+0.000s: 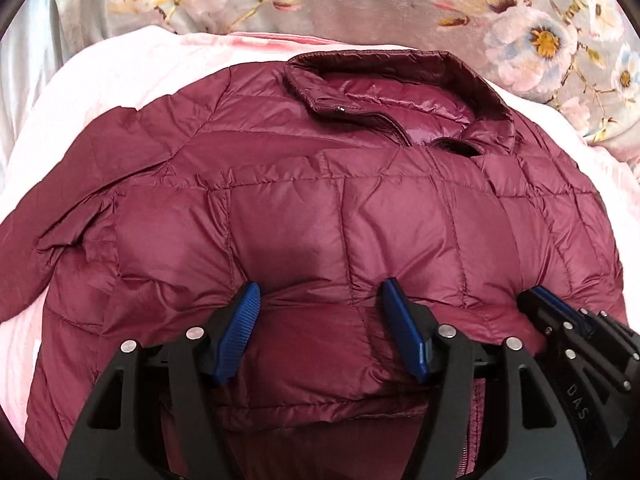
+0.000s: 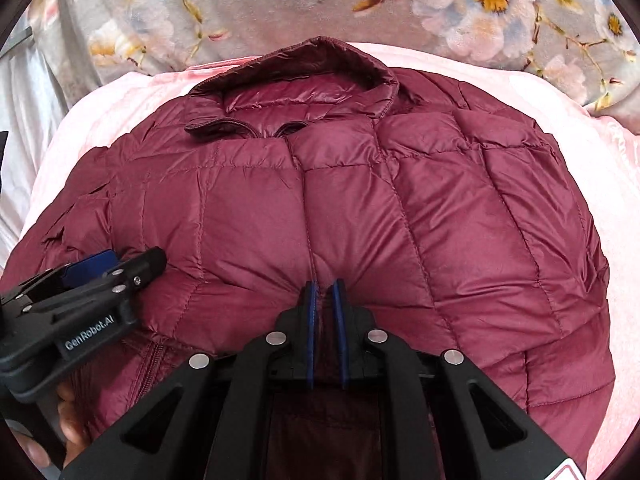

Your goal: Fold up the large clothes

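- now mid-fold: maroon puffer jacket [image 1: 320, 208] lying front-up, collar [image 1: 400, 80] far side, on pink blanket [image 1: 100, 92] over floral bed cover [image 2: 280, 4].
- left tongs [image 1: 320, 300] spread wide, pads pressing a bulge of quilting, not pinching.
- right tongs [image 2: 323, 292] nearly pressed together, nipping a ridge of fabric at the centre seam.
- next, probably: close left on the near edge, lift both evenly, carry toward collar; slippery shell may slide out.
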Demonstrator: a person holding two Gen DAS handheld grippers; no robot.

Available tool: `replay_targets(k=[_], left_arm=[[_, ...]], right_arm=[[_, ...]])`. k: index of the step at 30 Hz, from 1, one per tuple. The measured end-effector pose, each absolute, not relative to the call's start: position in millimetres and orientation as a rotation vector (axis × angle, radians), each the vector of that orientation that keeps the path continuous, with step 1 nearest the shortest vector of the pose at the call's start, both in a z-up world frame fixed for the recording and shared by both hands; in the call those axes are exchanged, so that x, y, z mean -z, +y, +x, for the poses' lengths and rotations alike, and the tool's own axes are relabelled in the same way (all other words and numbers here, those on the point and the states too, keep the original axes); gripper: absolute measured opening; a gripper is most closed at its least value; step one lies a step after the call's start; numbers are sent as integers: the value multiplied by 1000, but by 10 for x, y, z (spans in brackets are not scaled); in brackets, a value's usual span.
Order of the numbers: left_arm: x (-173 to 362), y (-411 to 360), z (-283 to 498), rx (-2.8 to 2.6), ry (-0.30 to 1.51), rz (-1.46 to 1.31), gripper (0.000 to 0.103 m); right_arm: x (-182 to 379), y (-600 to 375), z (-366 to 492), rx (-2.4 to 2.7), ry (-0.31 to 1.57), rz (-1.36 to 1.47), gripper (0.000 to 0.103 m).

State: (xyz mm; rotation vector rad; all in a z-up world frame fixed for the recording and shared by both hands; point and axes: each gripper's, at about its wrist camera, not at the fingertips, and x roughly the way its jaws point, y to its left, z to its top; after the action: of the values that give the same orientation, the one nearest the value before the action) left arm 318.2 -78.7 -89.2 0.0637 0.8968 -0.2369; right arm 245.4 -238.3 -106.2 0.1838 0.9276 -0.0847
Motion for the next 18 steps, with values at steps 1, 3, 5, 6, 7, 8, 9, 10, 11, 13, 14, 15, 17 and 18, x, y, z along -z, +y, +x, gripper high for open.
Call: replay_targets(k=[1, 3, 5, 6, 7, 8, 9, 10, 11, 13, 14, 15, 17, 18], left_arm=[[896, -800, 3188, 233, 894, 69, 62], [902, -813, 3189, 224, 889, 82, 63], [898, -811, 3184, 215, 887, 90, 65], [903, -823, 3191, 211, 887, 93, 66], [909, -833, 3194, 209, 887, 94, 67], [910, -830, 3194, 205, 886, 94, 68], [910, -822, 3195, 199, 887, 93, 72], [909, -801, 3199, 201, 889, 82, 73], [886, -744, 3194, 216, 889, 54, 73], [814, -570, 3143, 215, 893, -7, 75], [741, -374, 3086, 209, 897, -65, 78], [686, -208, 3042, 208, 898, -115, 86], [558, 344, 2937, 184, 902, -256, 93], [522, 572, 2908, 168, 900, -304, 94]], right_arm=[[1061, -2373, 2443, 86, 927, 182, 11], [1057, -2389, 2438, 85, 927, 183, 11], [1059, -2384, 2439, 85, 927, 185, 11], [1059, -2390, 2441, 85, 928, 182, 11], [1059, -2392, 2440, 85, 928, 182, 11], [1062, -2390, 2442, 86, 929, 178, 11], [1063, -2387, 2441, 88, 929, 176, 11], [1064, -2375, 2442, 90, 929, 171, 11], [1067, -2373, 2440, 92, 929, 169, 11], [1065, -2372, 2440, 94, 928, 164, 11], [1058, -2381, 2431, 93, 926, 171, 11], [1042, -2383, 2413, 100, 927, 170, 11], [934, -2311, 2267, 136, 921, 153, 14], [894, -2282, 2199, 136, 913, 157, 19]])
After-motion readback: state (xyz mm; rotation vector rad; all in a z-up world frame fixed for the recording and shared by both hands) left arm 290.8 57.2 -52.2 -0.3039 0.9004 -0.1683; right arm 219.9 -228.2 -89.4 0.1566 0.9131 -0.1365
